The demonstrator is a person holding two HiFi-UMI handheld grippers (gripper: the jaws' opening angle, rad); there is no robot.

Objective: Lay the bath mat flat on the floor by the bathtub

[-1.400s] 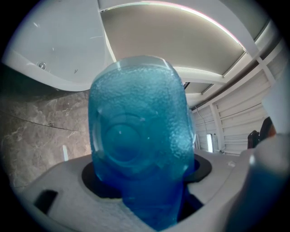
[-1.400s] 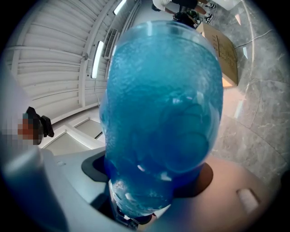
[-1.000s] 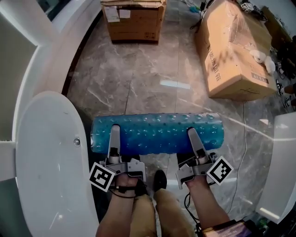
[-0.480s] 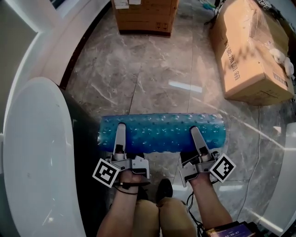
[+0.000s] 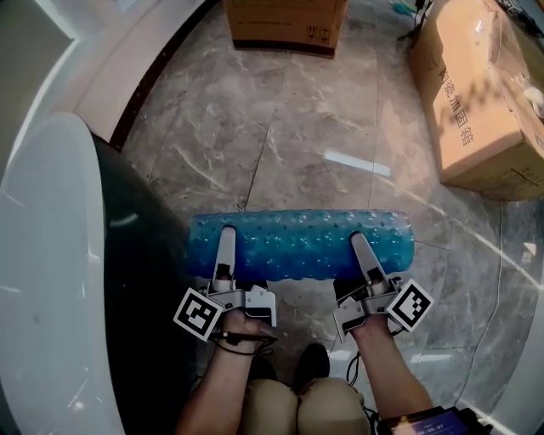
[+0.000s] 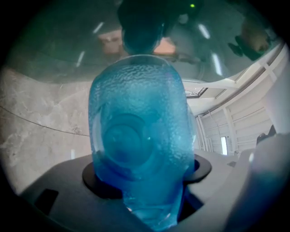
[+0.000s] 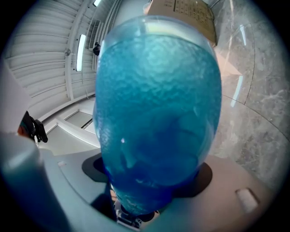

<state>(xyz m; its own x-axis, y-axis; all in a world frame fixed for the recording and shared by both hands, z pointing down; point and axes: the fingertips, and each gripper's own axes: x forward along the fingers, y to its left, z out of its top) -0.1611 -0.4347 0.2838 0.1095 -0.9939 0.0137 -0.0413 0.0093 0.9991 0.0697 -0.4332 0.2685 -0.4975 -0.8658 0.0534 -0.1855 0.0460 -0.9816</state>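
The left tool [image 5: 226, 240] is clamped across the rolled bath mat [image 5: 302, 245] near the roll's left end, one jaw lying over the top of the roll and the other under it. In the left gripper view the blue, pebbled roll [image 6: 140, 131] fills the space between the jaws. The right tool [image 5: 359, 245] grips the same roll near its right end, and the right gripper view shows the blue mat [image 7: 158, 113] wedged between its jaws in the same way.

Behind each tool sits its marker cube, left [image 5: 198, 313] and right [image 5: 410, 305], with the person's hands just behind those.

The mat is a tight blue tube spanning both tools, held level over the marble floor [image 5: 323, 127]; whether it touches the floor I cannot tell. It is not unrolled.

Just to the left of the left tool is the white bathtub [image 5: 47, 280]. Well beyond the tools stand two cardboard boxes, one straight ahead [image 5: 285, 21] and one ahead of the right tool [image 5: 480, 93].
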